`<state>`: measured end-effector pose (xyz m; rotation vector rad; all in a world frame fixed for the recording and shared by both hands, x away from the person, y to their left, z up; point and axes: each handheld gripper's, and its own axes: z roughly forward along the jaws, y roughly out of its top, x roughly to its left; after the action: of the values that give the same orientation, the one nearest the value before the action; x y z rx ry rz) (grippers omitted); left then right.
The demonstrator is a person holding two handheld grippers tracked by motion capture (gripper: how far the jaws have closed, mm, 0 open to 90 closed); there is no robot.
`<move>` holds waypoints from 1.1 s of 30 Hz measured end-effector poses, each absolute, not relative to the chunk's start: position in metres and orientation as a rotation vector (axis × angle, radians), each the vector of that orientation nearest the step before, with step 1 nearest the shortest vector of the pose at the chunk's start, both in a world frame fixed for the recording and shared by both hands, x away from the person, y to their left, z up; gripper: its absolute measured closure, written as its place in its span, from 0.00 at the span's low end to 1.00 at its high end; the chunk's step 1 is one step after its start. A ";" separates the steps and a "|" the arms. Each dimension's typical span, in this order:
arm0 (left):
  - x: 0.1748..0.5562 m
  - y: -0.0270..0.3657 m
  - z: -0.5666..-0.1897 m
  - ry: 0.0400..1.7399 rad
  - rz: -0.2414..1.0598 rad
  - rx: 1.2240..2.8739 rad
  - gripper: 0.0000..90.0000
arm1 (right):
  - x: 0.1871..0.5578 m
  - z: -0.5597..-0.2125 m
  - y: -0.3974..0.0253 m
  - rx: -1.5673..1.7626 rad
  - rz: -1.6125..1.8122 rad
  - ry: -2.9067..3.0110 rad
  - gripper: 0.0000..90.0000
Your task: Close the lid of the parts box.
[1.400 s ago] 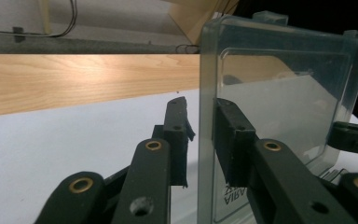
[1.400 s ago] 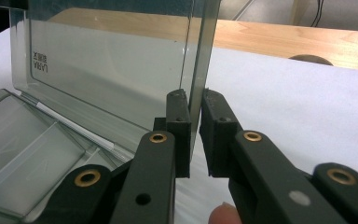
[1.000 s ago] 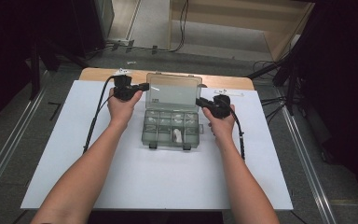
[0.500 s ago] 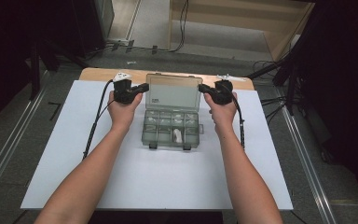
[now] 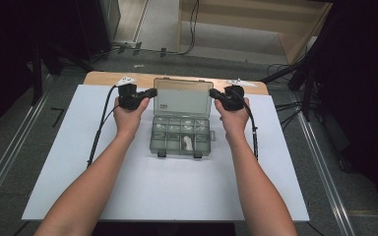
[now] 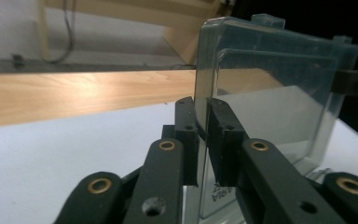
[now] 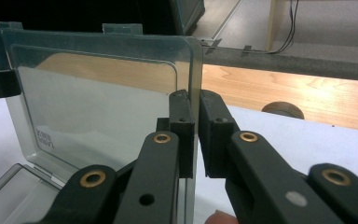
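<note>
Gripping opposite edges of the upright clear lid (image 5: 183,97) with left gripper (image 6: 200,135) and right gripper (image 7: 196,135) clamped, risking uneven pulls twisting the hinge or spilling the organizer box (image 5: 181,147).

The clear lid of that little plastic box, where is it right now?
In the high view the lid stands raised at the far edge of the compartment box, mid-table, pinched on its side edges between the left gripper and the right gripper.

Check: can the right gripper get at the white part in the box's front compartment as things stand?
Probably not right away. The right gripper is shut on the lid edge, as is the left gripper. The white part lies uncovered in the box, so the way looks free once the right lets go.
</note>
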<state>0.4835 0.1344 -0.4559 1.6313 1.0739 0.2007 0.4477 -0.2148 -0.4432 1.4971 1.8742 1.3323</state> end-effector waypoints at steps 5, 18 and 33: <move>0.482 0.138 -0.449 1.045 0.184 1.643 0.75 | 0.444 -0.442 -0.215 1.480 1.336 1.872 0.92; 0.485 0.147 -0.424 1.036 0.117 1.654 0.91 | 0.432 -0.444 -0.215 1.401 1.342 1.854 0.92; 0.513 0.146 -0.434 1.112 0.024 1.659 1.00 | 0.422 -0.446 -0.216 1.318 1.346 1.849 0.92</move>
<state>0.5126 0.1460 -0.4341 1.6594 1.1123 0.0238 0.4221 -0.2159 -0.4462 1.3183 1.8487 1.3457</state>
